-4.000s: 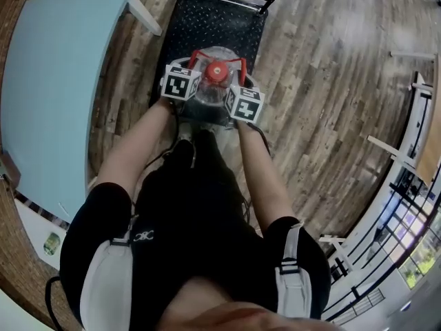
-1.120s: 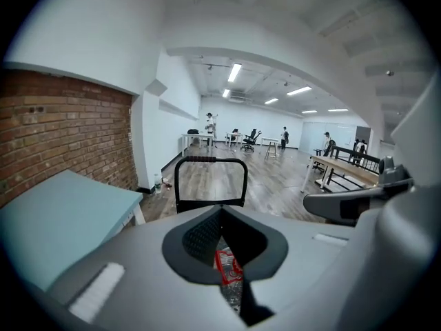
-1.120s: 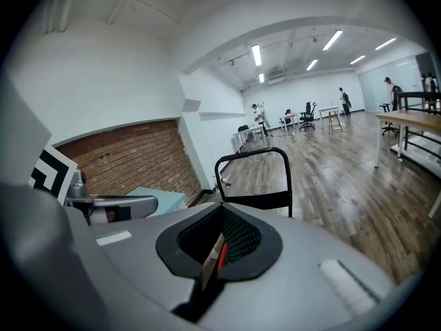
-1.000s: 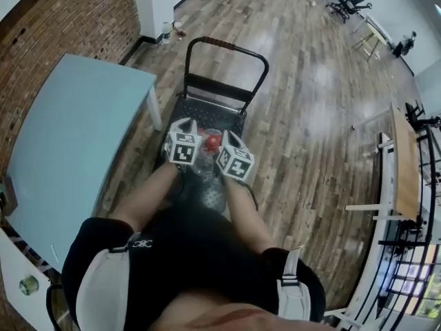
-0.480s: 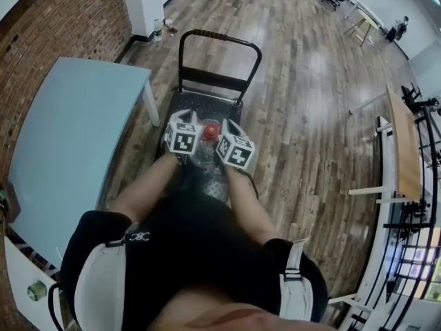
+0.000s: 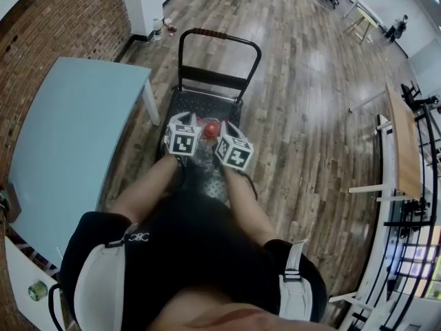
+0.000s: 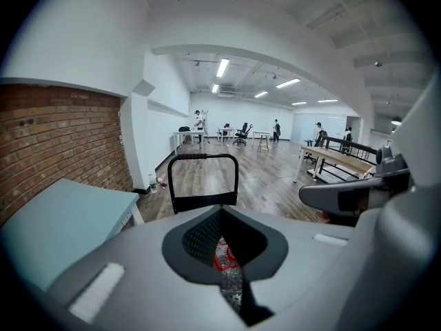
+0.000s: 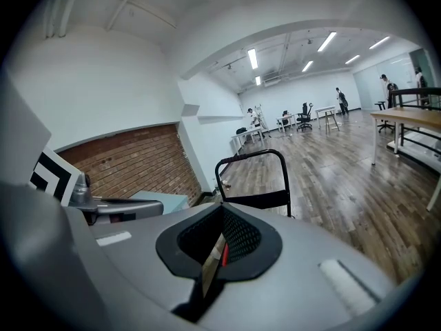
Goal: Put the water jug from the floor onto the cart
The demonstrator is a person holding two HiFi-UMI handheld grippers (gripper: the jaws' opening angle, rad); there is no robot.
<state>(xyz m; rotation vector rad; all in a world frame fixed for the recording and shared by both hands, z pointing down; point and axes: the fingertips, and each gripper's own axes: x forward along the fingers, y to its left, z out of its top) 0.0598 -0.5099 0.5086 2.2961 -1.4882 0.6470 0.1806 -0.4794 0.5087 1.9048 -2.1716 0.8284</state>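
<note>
Water jug (image 6: 211, 129) x1, cart (image 6: 207, 105) x1; L gripper (image 7: 220, 219), R gripper (image 8: 222, 216) fingers pinch jug handle.

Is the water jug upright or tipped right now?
Upright: the head view shows the water jug with its red cap facing up and the clear body below it.

There is one cart (image 6: 207, 105), which has one handle (image 6: 219, 36) at its far end. On its near edge is one water jug (image 6: 207, 157) with one red cap (image 6: 211, 127). There are two grippers, the left gripper (image 6: 185, 125) and the right gripper (image 6: 230, 128). At the left stands one light blue table (image 6: 69, 136), and at the right one long wooden table (image 6: 400, 136).
</note>
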